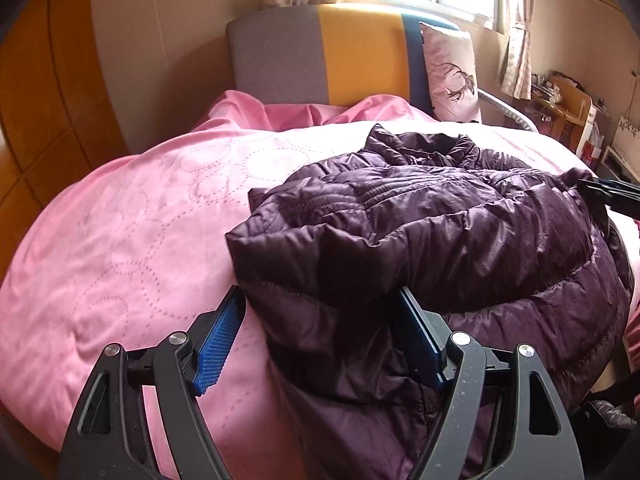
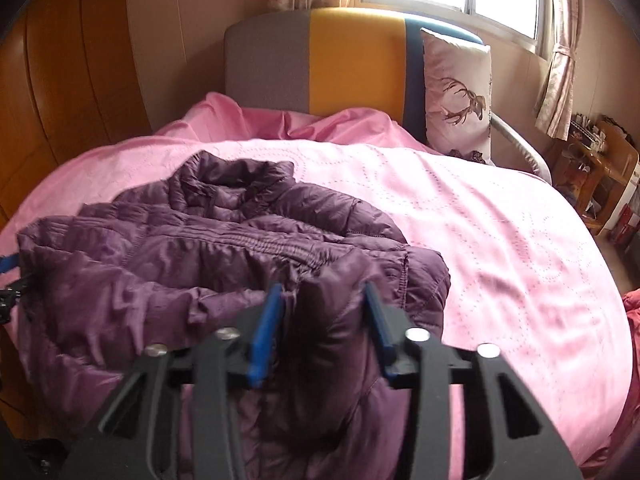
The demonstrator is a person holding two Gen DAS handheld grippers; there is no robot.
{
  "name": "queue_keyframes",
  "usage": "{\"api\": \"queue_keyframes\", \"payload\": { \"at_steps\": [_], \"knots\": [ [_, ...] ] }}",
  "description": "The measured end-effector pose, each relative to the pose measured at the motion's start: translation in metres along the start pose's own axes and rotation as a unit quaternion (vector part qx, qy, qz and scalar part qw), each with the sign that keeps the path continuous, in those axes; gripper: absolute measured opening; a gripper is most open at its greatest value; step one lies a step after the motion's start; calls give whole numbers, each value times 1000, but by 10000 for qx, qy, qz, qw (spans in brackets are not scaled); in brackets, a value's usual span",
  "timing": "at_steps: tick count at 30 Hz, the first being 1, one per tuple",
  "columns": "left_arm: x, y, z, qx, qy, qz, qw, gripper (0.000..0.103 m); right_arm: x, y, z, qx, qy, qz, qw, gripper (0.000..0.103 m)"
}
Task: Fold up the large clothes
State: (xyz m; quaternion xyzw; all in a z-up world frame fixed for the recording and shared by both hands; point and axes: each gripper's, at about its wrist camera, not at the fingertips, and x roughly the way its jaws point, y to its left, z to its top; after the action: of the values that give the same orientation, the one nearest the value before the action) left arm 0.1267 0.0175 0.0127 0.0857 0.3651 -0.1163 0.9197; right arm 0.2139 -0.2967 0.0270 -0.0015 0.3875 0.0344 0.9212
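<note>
The likeliest trouble is the puffy, slippery jacket (image 1: pixel 420 216) springing apart: a fold pressed into quilted down tends to creep open once let go, and a thin pinch of shell fabric can slide out between the pads, so the sleeve could drop back off the body. A one-sided pull is the other risk, since only one gripper seems to have hold; dragging from there could skew the whole bundle across the pink bedspread (image 1: pixel 132 216). The jacket lies bunched on the bed, collar toward the headboard (image 2: pixel 344 60) at 12 o'clock and the near edge at 6 o'clock, under both cameras. The left gripper (image 1: pixel 320 332) stands wide open, a flap of jacket lying between its jaws, pads apparently not pressing it. The right gripper (image 2: pixel 324 320) is narrowed around a fold of sleeve or hem, and its pads appear to clamp it. A pillow (image 2: pixel 456 92) leans at about 1 o'clock, well clear.
</note>
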Motion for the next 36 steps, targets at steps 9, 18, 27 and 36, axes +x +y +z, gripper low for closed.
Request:
{"api": "queue_keyframes", "payload": {
  "at_steps": [9, 18, 27, 36],
  "knots": [
    [10, -1, 11, 20, 19, -123, 9999, 75, 52, -33, -4, 601, 307, 16, 9977, 24],
    [4, -4, 17, 55, -136, -80, 9999, 75, 50, -40, -6, 670, 265, 62, 9974, 26],
    [-27, 16, 11, -173, -506, -313, 9981, 75, -1, -49, -4, 729, -131, 250, 9969, 46],
    [-9, -13, 4, 139, -220, -899, 9956, 73, -19, -25, -22, -6, -60, 150, 9999, 45]
  ]
}}
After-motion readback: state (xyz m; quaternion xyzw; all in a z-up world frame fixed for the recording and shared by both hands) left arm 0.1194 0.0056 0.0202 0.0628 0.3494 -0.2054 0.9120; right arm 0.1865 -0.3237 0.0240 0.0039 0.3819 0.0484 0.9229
